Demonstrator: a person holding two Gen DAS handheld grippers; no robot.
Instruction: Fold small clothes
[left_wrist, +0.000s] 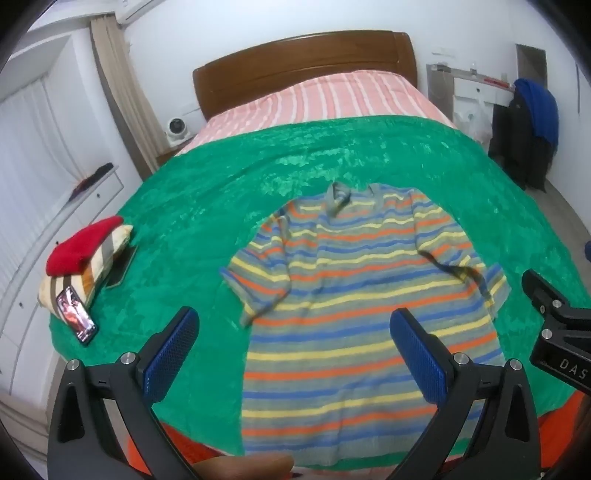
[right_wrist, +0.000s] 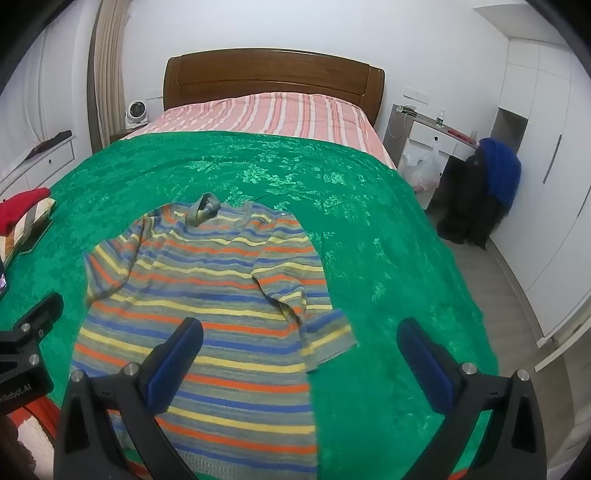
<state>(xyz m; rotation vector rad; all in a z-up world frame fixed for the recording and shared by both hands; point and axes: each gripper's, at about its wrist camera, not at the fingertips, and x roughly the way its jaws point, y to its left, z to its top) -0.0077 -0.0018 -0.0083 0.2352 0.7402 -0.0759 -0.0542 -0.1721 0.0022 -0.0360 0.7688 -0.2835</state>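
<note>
A small striped knit shirt (left_wrist: 351, 295) in grey, blue, yellow and orange lies spread flat on the green blanket (left_wrist: 221, 192), collar away from me. It also shows in the right wrist view (right_wrist: 207, 295). Its right sleeve (right_wrist: 325, 332) is crumpled. My left gripper (left_wrist: 295, 325) is open and empty, held above the shirt's lower left part. My right gripper (right_wrist: 299, 336) is open and empty, above the shirt's right hem edge and right sleeve. The right gripper's body shows at the edge of the left wrist view (left_wrist: 561, 332).
A striped pillow (left_wrist: 92, 266) with a red cloth (left_wrist: 81, 243) on it and a phone (left_wrist: 75, 314) leaning on it sits at the blanket's left edge. A wooden headboard (left_wrist: 303, 62) is far back. A chair with dark clothes (right_wrist: 487, 192) stands right of the bed.
</note>
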